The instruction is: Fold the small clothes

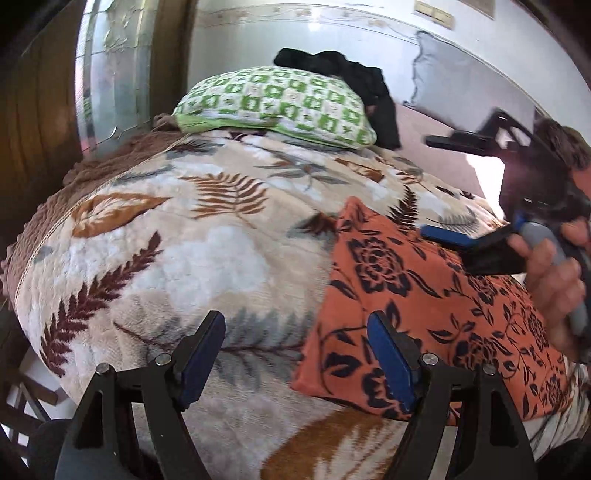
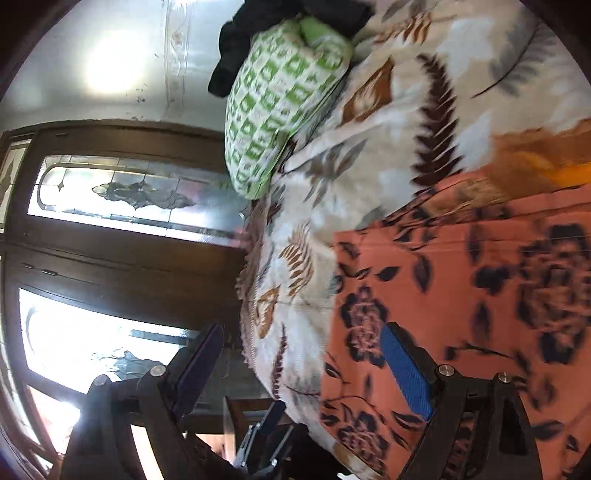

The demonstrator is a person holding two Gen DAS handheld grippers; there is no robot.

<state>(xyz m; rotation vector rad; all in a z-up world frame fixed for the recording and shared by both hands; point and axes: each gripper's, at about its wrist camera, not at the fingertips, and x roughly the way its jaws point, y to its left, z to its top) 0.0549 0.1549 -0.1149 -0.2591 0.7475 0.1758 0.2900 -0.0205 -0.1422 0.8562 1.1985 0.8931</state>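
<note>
An orange cloth with a dark flower print [image 1: 424,302] lies flat on the leaf-patterned blanket [image 1: 184,240] of a bed. My left gripper [image 1: 299,354] is open just above the blanket at the cloth's left edge, holding nothing. My right gripper shows in the left wrist view [image 1: 443,188], open, held sideways above the cloth's far right part by a hand. In the right wrist view the right gripper [image 2: 306,369] is open and empty over the cloth's [image 2: 461,295] edge, with the image blurred. The left gripper shows there low in the middle [image 2: 267,432].
A green-and-white checked pillow [image 1: 273,103] lies at the bed's far end with a black garment [image 1: 354,85] behind it. A wooden cabinet with glass panels [image 2: 122,229] stands beside the bed. A pale wall [image 1: 332,33] runs behind.
</note>
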